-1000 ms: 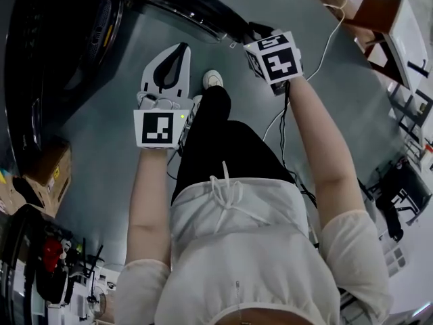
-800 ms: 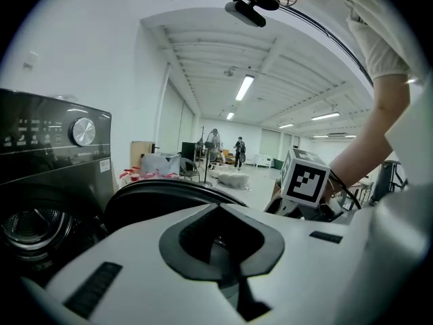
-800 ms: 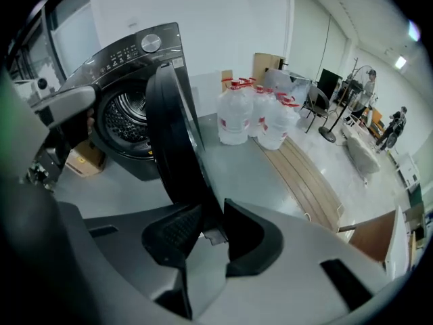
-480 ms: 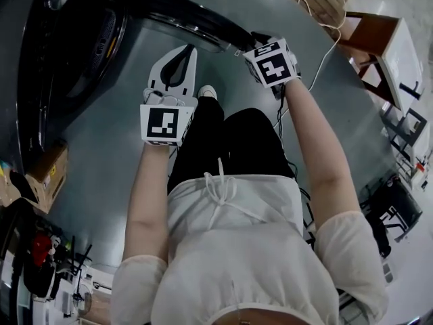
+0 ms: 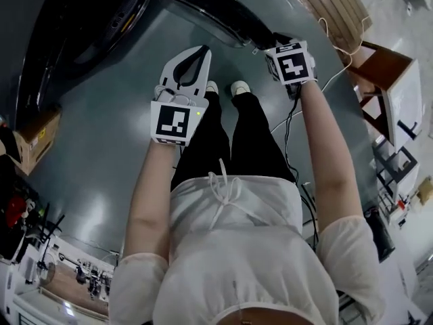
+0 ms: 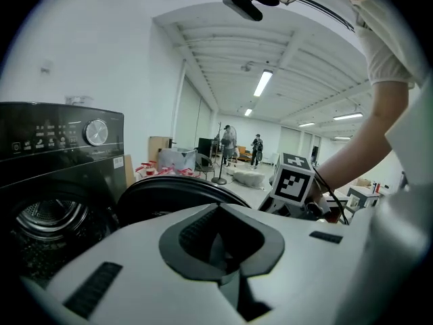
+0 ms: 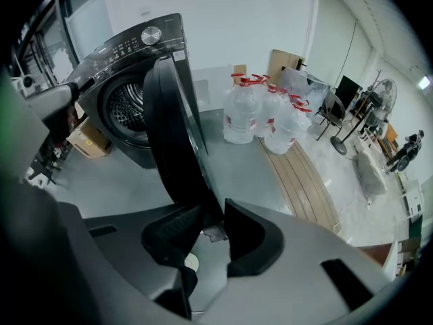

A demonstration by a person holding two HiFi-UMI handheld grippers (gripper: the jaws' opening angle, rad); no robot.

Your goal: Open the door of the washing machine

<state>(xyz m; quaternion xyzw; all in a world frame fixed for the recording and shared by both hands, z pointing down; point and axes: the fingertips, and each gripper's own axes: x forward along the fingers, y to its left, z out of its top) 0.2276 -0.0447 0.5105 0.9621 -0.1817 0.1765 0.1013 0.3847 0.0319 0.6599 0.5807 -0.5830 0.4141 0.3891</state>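
Grip matters most at this stage: your right gripper [image 7: 206,217] is clenched on the free edge of the round dark door [image 7: 172,127], with that rim pinched between its two pads. The door stands well off the front of the black front-loading washing machine [image 7: 128,80], far edge by the machine and near edge in your jaws, so the steel drum shows open to its left. I judge the opening largely done, with only the last of the swing to go. Your left gripper [image 6: 220,208] is closed on nothing and hovers on the near side of the door, not touching it (it has no job here, so hold it out of the door's path).

To finish well, lead the rim round the arc its hinge allows instead of dragging it straight toward your feet; a straight pull would likely twist the edge out of the pads. Let your wrist turn with the door. Go slowly near the end of travel, since the hinge may stop hard. Mind the clear plastic water bottles [image 7: 264,117] on the grey floor [image 7: 115,181] far off to the right, though they look well apart from the door. Release only once the door rests without drifting back.
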